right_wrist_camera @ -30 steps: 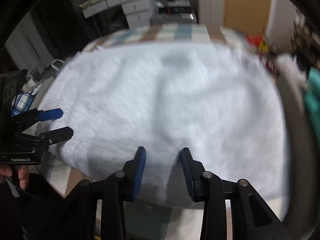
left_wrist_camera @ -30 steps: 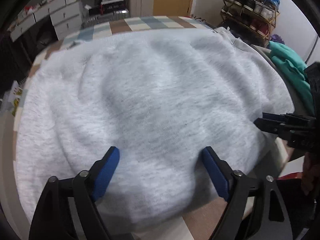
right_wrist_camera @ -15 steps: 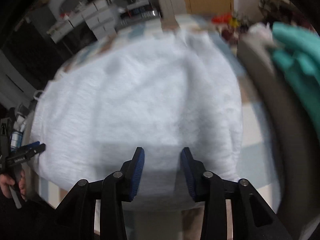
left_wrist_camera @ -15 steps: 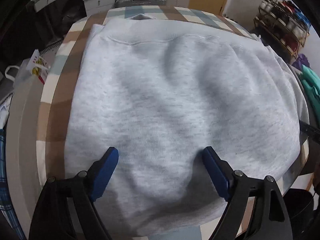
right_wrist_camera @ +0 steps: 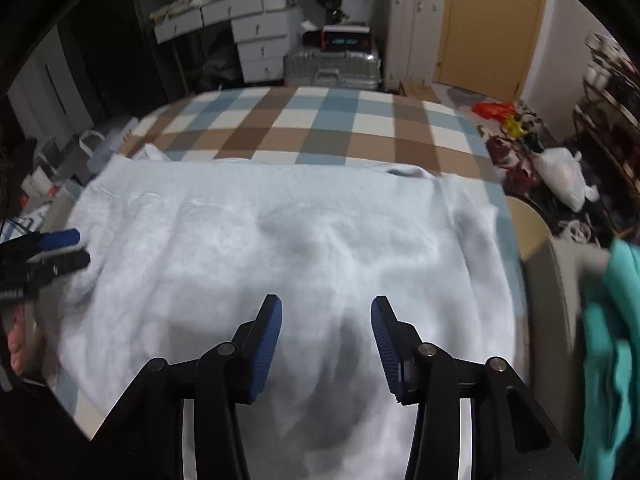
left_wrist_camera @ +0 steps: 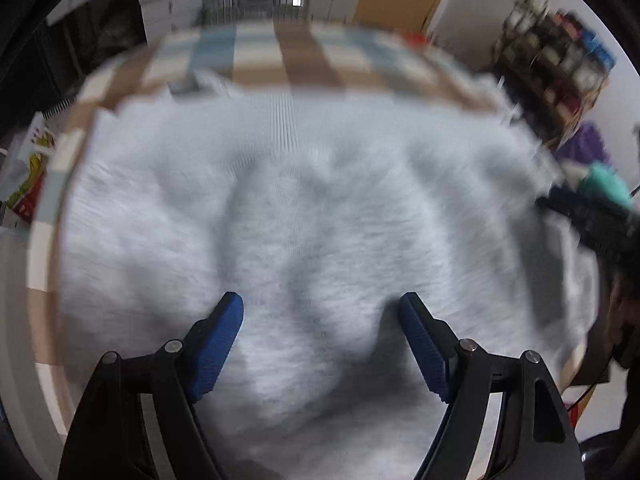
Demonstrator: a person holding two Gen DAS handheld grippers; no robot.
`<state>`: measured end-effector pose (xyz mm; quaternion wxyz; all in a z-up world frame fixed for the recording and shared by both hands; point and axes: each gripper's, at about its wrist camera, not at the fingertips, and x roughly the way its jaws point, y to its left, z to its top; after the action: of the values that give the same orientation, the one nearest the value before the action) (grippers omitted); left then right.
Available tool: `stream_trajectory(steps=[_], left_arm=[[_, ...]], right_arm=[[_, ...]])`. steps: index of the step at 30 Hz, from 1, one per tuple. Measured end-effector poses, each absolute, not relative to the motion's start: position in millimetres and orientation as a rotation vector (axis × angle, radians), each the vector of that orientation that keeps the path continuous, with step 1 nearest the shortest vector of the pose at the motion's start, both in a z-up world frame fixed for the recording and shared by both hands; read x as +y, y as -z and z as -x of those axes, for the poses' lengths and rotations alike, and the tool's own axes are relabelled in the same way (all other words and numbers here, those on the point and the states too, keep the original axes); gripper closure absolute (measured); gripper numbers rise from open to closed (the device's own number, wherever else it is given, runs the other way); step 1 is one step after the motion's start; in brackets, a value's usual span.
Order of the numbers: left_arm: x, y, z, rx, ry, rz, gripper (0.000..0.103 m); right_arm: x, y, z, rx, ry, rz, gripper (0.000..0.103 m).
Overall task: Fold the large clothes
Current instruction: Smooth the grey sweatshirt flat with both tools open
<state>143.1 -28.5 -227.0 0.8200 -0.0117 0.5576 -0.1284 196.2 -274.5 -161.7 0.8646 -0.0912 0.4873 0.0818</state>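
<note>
A large light-grey sweatshirt (left_wrist_camera: 320, 200) lies spread flat on the table with the checked cloth (left_wrist_camera: 300, 52). My left gripper (left_wrist_camera: 320, 304) hovers over its near part, jaws wide open and gripping nothing; this view is blurred by motion. In the right wrist view the sweatshirt (right_wrist_camera: 280, 240) covers the near half of the checked table (right_wrist_camera: 320, 120). Above its near edge my right gripper (right_wrist_camera: 326, 306) is opening, with no cloth pinched between its blue pads. The left gripper (right_wrist_camera: 80, 248) shows at the sweatshirt's left edge, and the right gripper (left_wrist_camera: 560, 208) at its right edge.
A teal garment (right_wrist_camera: 612, 320) hangs over a beige seat at the right. Beyond the table stand a silver suitcase (right_wrist_camera: 332, 68), white drawers (right_wrist_camera: 260, 40) and a yellow door. Bags (right_wrist_camera: 560, 176) lie on the floor to the right, near a shoe rack (left_wrist_camera: 560, 64).
The right gripper's jaws have spread wider and it has drawn back and up, showing more of the far table. The left gripper has slid across the sweatshirt, still open.
</note>
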Motion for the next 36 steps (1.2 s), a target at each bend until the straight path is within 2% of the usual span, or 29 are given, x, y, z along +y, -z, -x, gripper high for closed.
stream_trajectory(steps=[2,3,4,6,10,14,16,20,23,29,32,34,36], left_arm=[[-39.1,231.0,-142.5,1.159,0.224,-0.088,0.012],[-37.9,230.3,-144.4,1.163,0.216,-0.070,0.012],[-38.1,228.5,-147.0,1.177,0.217,-0.055,0.012],[-35.6,226.8,-149.7,1.181,0.233,-0.043,0.012],[-39.0,228.1,-151.7,1.166,0.239,-0.062,0.011],[-40.8,226.0,-149.8,1.154,0.238,-0.066,0.011],[-39.2,225.1,-145.7,1.141,0.240,-0.057,0.011],[-40.3,225.4,-140.6,1.117,0.232,-0.072,0.009],[-38.1,225.0,-141.2,1.122,0.247,-0.063,0.009],[-38.8,224.8,-134.2,1.091,0.242,-0.073,0.009],[-38.1,222.9,-130.6,1.088,0.240,-0.081,0.009],[-39.8,217.3,-128.7,1.083,0.246,-0.103,0.009],[-39.6,211.5,-128.9,1.077,0.220,-0.123,0.010]], right_arm=[[-267.7,184.2,-217.3,1.051,-0.127,0.243,0.058],[-262.7,212.3,-228.1,1.166,-0.129,0.287,0.058],[-268.3,212.3,-233.8,1.112,-0.139,0.288,0.057],[-262.8,209.9,-248.0,1.174,-0.144,0.336,0.057],[-280.0,180.5,-268.4,1.081,-0.177,0.133,0.057],[-281.5,211.4,-308.9,1.135,-0.076,0.196,0.058],[-295.8,232.1,-317.9,1.149,-0.092,0.120,0.054],[-299.2,224.1,-327.2,1.220,-0.102,0.146,0.057],[-303.1,192.6,-306.2,1.142,-0.098,0.205,0.057],[-303.5,184.4,-239.5,1.238,-0.162,0.103,0.057],[-283.3,183.1,-206.7,1.215,-0.195,0.165,0.057],[-280.6,208.0,-188.7,1.251,-0.150,0.222,0.056],[-282.2,211.3,-178.8,1.192,-0.130,0.203,0.055]])
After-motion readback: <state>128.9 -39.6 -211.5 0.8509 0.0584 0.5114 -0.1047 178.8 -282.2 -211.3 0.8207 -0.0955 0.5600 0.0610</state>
